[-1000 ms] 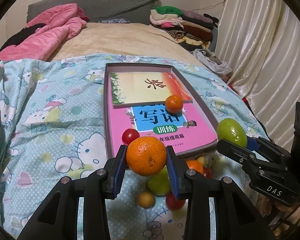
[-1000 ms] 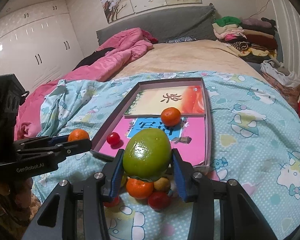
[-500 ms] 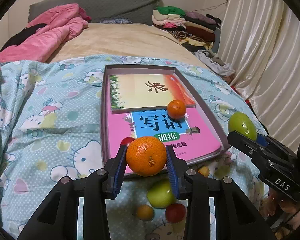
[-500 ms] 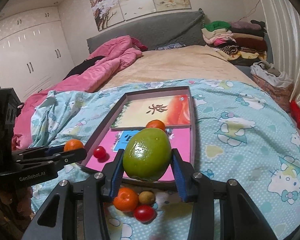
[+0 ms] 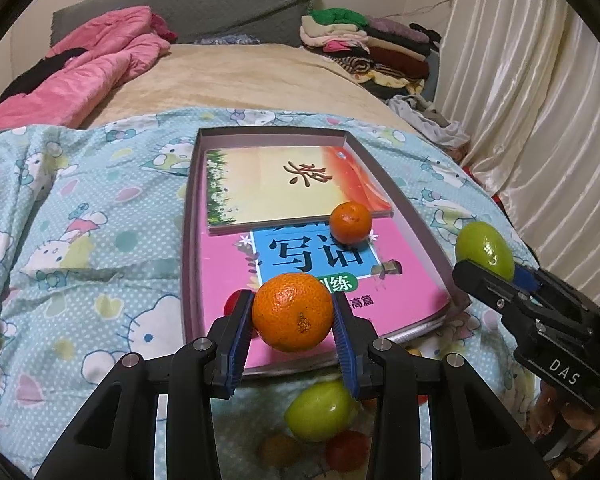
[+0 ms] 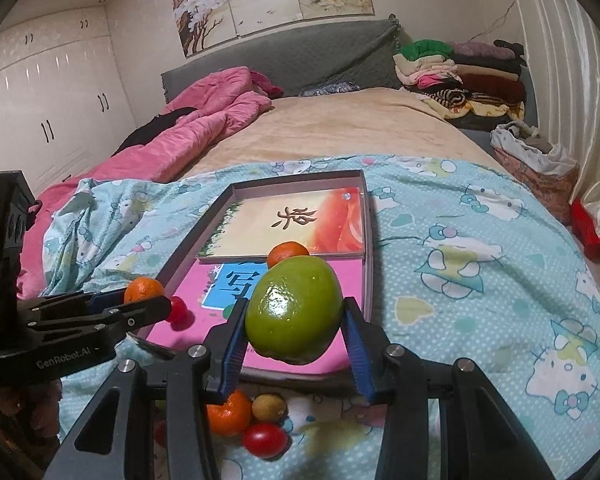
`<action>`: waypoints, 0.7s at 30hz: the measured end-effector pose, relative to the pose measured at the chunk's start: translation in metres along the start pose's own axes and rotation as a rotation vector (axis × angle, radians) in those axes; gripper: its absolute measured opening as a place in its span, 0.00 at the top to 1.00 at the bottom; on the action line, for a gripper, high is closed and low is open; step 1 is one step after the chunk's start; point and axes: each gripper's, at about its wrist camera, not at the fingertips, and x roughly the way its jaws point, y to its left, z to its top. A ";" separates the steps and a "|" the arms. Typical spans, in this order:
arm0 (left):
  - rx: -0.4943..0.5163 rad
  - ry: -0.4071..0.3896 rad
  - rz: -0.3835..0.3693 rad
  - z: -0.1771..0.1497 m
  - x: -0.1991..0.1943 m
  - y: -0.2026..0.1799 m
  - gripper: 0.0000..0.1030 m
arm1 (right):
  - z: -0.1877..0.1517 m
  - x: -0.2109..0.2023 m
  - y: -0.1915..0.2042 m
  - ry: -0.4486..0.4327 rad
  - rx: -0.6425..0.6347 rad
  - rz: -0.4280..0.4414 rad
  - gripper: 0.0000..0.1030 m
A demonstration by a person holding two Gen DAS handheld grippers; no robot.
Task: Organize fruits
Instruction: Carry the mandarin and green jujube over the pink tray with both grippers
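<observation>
My left gripper [image 5: 293,312] is shut on an orange [image 5: 293,311] and holds it above the near edge of the grey box tray [image 5: 187,248]. My right gripper [image 6: 294,316] is shut on a green fruit [image 6: 294,310], also above the tray's near edge [image 6: 180,252]. In the tray lie books, a second orange [image 5: 350,223] and a red tomato [image 6: 179,309]. The right gripper with its green fruit shows in the left wrist view [image 5: 485,251]. The left gripper with its orange shows in the right wrist view [image 6: 143,289].
Loose fruit lies on the blue Hello Kitty sheet in front of the tray: a green fruit [image 5: 320,412], an orange [image 6: 230,414], a small brown fruit [image 6: 269,407] and a tomato [image 6: 265,440]. A pink quilt [image 6: 204,120] and folded clothes [image 6: 460,76] lie farther back.
Both grippers have risen and moved forward over the tray with their fruit. The loose fruit pile has dropped lower in both views.
</observation>
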 end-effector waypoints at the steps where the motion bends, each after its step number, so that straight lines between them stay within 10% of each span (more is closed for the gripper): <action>1: 0.002 0.002 -0.004 0.000 0.002 -0.001 0.62 | 0.001 0.001 0.000 -0.001 -0.002 -0.002 0.56; 21: 0.064 0.051 -0.018 0.003 0.038 -0.018 0.62 | 0.011 0.016 0.003 -0.003 -0.088 -0.026 0.56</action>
